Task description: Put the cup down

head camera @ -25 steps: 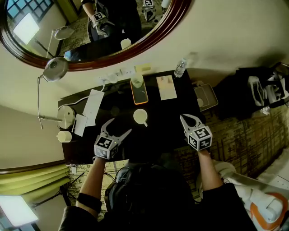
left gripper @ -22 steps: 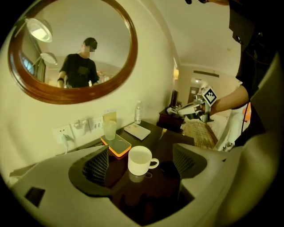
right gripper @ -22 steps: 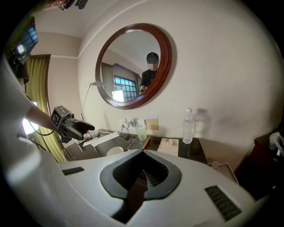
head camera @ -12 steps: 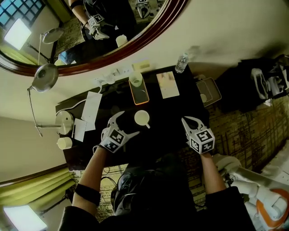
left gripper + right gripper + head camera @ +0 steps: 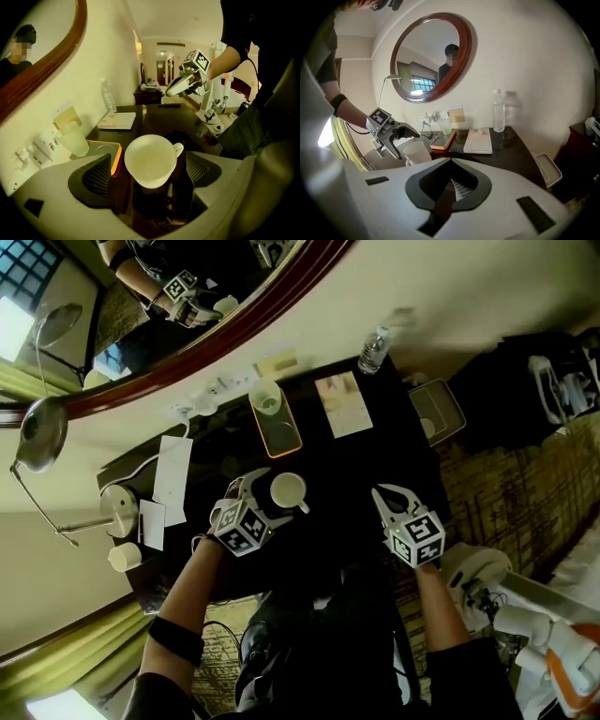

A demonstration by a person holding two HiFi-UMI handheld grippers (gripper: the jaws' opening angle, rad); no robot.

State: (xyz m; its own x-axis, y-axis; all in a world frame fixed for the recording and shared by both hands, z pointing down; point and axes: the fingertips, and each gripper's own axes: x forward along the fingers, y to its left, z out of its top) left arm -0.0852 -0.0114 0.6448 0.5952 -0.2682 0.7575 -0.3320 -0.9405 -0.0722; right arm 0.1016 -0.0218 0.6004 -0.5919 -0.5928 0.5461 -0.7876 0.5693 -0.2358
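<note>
The left tongs (image 5: 265, 495) have dropped to the cup (image 5: 288, 490), which stands upright on the bench (image 5: 356, 474). Their jaws have just been opening and now stand wide either side of it, not pressing. The right tongs (image 5: 382, 495) hang shut and empty. If one pad catches the handle first, the cup could tip or skid on the glossy top.

Wearing a dark short-sleeved top (image 5: 361, 652). Sporting a black band (image 5: 175, 638) round the left forearm, at 7 o'clock in the head view. Carrying the pale grey left gripper (image 5: 267, 498) at 8 o'clock and the matching right gripper (image 5: 380, 493) at 3 o'clock, each bearing a cube (image 5: 415, 538) of black-and-white square markers. Showing dark, mesh-textured pads (image 5: 96, 176) lining the jaws.
</note>
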